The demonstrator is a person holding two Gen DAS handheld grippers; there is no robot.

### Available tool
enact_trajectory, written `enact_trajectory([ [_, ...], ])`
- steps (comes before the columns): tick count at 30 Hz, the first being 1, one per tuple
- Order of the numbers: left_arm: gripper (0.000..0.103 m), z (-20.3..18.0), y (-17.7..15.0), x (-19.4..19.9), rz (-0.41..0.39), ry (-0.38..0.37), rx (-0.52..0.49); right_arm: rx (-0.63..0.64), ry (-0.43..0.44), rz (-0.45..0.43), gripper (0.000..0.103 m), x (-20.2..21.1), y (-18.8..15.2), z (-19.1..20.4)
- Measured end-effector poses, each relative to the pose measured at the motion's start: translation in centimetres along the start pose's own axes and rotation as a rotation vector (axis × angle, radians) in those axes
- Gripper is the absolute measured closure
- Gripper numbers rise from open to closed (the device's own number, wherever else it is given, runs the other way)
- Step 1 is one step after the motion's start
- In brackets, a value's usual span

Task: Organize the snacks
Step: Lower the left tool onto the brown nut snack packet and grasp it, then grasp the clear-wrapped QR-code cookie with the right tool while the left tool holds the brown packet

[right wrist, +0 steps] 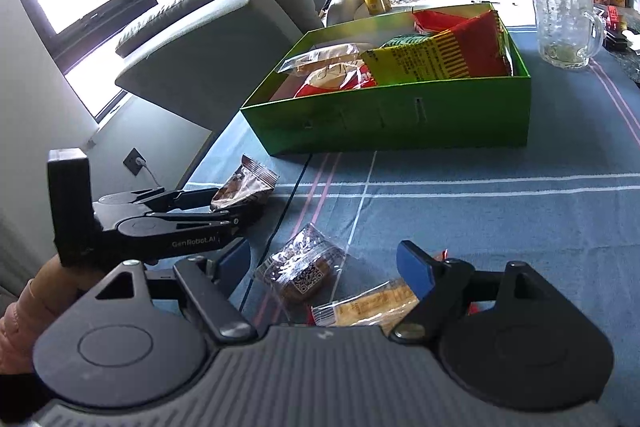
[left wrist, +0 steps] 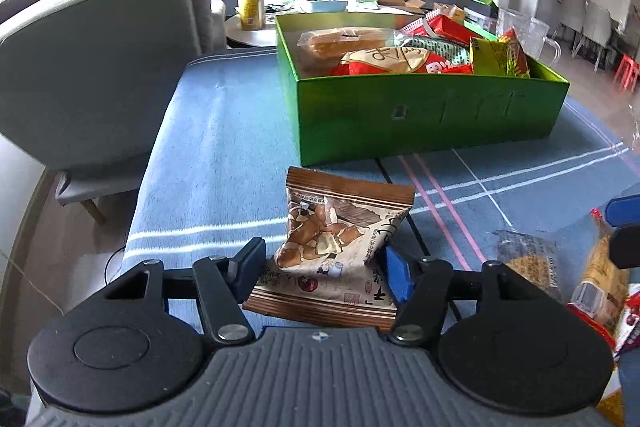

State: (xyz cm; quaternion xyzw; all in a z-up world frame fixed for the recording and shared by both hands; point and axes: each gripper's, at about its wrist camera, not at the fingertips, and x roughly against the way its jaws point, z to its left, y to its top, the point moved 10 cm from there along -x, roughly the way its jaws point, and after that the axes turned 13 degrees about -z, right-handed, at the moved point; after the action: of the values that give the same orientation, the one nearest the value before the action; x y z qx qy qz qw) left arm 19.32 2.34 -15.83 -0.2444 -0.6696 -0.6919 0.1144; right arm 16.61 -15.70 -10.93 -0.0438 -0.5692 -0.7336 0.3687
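My left gripper [left wrist: 322,269] is shut on a brown snack packet [left wrist: 340,239], held just above the blue tablecloth in front of the green box [left wrist: 420,111]. The box holds several snack packs. In the right wrist view the left gripper [right wrist: 224,211] shows at the left with the brown packet [right wrist: 244,187] in it. My right gripper [right wrist: 324,263] is open above a clear-wrapped dark cake [right wrist: 304,267] and a yellow biscuit pack [right wrist: 372,307], touching neither.
A glass mug [right wrist: 566,23] stands right of the box. A grey chair [left wrist: 100,59] is at the table's left edge. A yellow cup [left wrist: 251,11] and plants sit on the table behind. Loose snacks [left wrist: 532,259] lie at right.
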Motion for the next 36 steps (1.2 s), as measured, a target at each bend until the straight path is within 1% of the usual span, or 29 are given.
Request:
enact_trajectory([
  [3, 0.047, 0.6, 0.0, 1.0, -0.019, 0.045, 0.053, 0.008, -0.009, 0.004, 0.035, -0.1, 0.0, 0.2],
  [7, 0.049, 1.2, 0.0, 2.2, -0.040, 0.066, 0.118, 0.029, -0.006, 0.005, 0.035, -0.3, -0.1, 0.9],
  [9, 0.051, 1.1, 0.0, 2.6, -0.048, 0.070, 0.117, 0.034, 0.006, 0.013, 0.035, -0.5, -0.3, 1.3],
  [15, 0.050, 0.5, -0.5, 2.8, -0.043, 0.063, 0.074, 0.056, 0.012, 0.048, 0.035, -1.3, -1.3, 2.6],
  [17, 0.047, 0.3, -0.7, 2.8, -0.035, 0.065, 0.059, 0.065, 0.012, 0.055, 0.035, -1.4, -1.6, 2.9],
  [18, 0.041, 0.3, -0.9, 2.6, -0.021, 0.067, 0.055, 0.066, 0.012, 0.057, 0.035, -1.3, -1.7, 2.9],
  [20, 0.035, 0.4, -1.5, 2.2, 0.002, 0.075, 0.059, 0.063, 0.010, 0.060, 0.035, -1.4, -1.8, 3.0],
  [23, 0.027, 0.5, -1.7, 1.8, -0.011, 0.094, 0.033, 0.064, 0.005, 0.064, 0.035, -1.4, -1.9, 3.1],
  [26, 0.027, 0.7, -1.6, 1.5, -0.026, 0.088, 0.043, 0.065, 0.001, 0.066, 0.035, -1.5, -2.0, 3.1],
  [28, 0.030, 0.9, -1.5, 1.6, -0.035, 0.083, 0.056, 0.063, 0.003, 0.065, 0.035, -1.5, -2.0, 3.2],
  [29, 0.042, 0.9, -1.4, 1.7, -0.043, 0.081, 0.063, 0.062, 0.006, 0.066, 0.035, -1.5, -2.1, 3.3],
  [30, 0.048, 1.0, -1.3, 1.8, -0.045, 0.080, 0.063, 0.063, 0.008, 0.068, 0.035, -1.5, -2.2, 3.4],
  [33, 0.050, 1.1, -1.2, 2.1, -0.042, 0.059, 0.109, 0.065, 0.003, 0.073, 0.035, -1.6, -2.4, 3.4],
  [36, 0.052, 1.0, -1.1, 2.7, -0.055, 0.065, 0.126, 0.064, 0.002, 0.072, 0.035, -1.6, -2.3, 3.4],
])
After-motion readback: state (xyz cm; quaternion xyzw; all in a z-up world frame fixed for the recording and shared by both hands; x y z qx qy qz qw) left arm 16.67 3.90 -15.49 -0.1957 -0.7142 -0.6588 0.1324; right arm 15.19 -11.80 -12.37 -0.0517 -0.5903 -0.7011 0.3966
